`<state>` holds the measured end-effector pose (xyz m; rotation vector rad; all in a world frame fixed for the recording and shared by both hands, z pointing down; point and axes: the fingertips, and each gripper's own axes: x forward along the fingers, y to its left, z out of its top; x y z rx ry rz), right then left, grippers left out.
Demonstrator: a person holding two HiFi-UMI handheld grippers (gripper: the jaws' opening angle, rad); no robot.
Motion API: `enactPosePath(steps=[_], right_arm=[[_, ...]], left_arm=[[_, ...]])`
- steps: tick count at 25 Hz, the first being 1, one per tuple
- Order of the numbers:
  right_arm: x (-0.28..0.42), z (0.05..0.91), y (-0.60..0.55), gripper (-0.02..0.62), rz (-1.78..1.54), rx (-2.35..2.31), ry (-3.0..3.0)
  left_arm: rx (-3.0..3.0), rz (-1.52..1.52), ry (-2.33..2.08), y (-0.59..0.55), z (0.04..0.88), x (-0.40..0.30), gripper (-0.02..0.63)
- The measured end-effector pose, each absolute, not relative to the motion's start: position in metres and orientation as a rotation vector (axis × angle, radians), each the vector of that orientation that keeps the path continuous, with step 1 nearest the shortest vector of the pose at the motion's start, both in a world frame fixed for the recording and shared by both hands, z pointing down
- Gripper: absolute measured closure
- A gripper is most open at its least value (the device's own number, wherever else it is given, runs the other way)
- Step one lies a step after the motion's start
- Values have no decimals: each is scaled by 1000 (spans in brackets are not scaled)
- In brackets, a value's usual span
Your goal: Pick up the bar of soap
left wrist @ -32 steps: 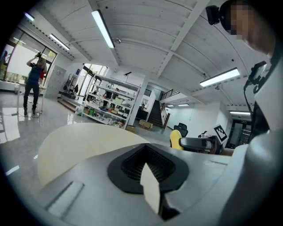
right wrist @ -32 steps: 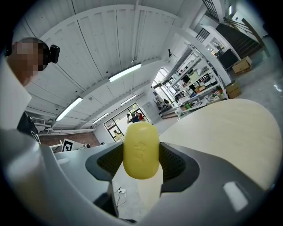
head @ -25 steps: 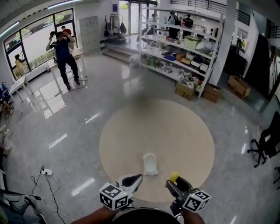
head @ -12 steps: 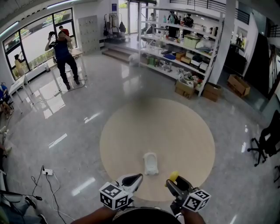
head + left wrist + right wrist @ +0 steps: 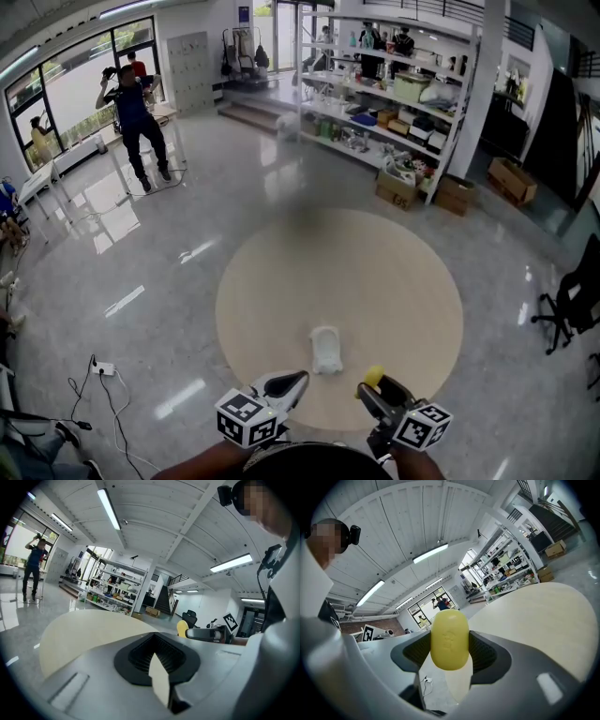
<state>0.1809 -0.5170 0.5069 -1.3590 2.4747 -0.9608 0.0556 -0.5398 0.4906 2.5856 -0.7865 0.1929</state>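
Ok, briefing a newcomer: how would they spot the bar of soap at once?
Find the round beige table. Over its near edge the right gripper is shut on the bar of soap. It is a yellow oval, unlike the white dish nearby.

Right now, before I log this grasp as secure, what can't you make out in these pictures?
- Head view: the white dish is too small to tell whether anything lies in it; neither gripper view shows it.
- Right gripper view: the bar of soap covers its own contact with the pads; its embossed mark is too blurred to read.
- Head view: the bottom edge cuts off the person's forearms.
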Motion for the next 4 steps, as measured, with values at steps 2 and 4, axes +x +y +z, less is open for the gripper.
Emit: enactPosePath(steps=[2,4], right_arm=[[180,507,-519,336,-962,-1363,2478],[179,507,-521,336,-964,-1364,2481]], left_arm=[[2586,192,-786,-542,489,55,600],[2586,192,-787,-543,488,53,600]])
